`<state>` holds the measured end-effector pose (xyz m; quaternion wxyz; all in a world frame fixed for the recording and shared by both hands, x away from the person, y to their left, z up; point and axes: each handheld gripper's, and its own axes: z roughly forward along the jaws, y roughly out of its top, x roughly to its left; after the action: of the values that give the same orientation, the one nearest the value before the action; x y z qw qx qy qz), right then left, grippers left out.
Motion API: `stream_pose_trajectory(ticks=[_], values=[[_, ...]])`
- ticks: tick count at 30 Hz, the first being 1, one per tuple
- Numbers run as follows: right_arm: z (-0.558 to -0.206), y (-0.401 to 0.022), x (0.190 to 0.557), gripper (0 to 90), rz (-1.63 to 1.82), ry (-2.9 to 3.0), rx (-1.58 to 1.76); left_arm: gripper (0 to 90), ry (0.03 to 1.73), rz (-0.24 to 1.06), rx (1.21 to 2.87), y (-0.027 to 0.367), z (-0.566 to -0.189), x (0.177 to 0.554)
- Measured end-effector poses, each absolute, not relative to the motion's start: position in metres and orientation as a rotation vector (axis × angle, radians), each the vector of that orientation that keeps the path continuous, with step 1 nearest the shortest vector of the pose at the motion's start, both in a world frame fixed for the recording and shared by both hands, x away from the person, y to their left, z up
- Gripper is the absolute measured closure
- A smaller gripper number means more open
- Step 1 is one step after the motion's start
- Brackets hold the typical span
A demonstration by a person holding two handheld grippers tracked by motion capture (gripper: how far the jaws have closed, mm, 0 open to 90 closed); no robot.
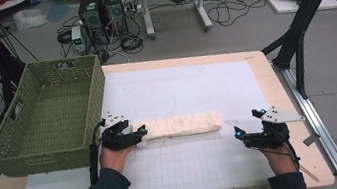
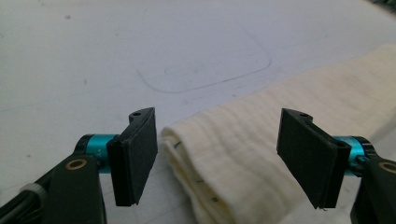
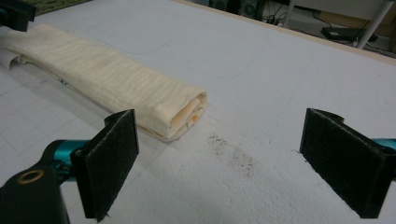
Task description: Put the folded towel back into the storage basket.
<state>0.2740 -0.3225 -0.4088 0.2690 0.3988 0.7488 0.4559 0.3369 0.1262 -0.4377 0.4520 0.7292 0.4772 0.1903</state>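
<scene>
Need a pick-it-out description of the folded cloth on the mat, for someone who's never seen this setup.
Start at the green woven basket on the table's left end, then look right onto the white gridded mat. The folded cloth lies there as a long cream strip with a crinkled weave, its left end between the open jaws of the left gripper. It is the only soft, pale-yellow thing on the mat.

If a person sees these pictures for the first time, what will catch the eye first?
First, the long folded cream cloth lying across the middle of the white mat. The left hand-held gripper has its open jaws on either side of the cloth's left end. A big green woven basket stands at the table's left edge.
</scene>
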Motion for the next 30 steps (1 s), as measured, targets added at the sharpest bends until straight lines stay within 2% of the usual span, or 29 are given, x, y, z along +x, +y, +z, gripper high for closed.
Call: stream_pose_trajectory(ticks=[10, 16, 25, 30], values=[[-0.409, -0.32, 0.275, 11.0, 1.226, 2.029, 1.074, 35.2, 1.239, 0.456, 1.909, 0.126, -0.447, 0.342], [-0.41, -0.318, 0.275, 11.0, 1.223, 2.036, 1.073, 38.3, 1.205, 0.459, 1.926, 0.125, -0.45, 0.338], [-0.409, -0.318, 0.275, 11.0, 1.228, 2.037, 1.072, 37.5, 1.167, 0.479, 1.966, 0.119, -0.45, 0.332], [-0.41, -0.317, 0.276, 11.0, 1.226, 2.044, 1.067, 42.5, 1.153, 0.473, 1.963, 0.118, -0.451, 0.33]])
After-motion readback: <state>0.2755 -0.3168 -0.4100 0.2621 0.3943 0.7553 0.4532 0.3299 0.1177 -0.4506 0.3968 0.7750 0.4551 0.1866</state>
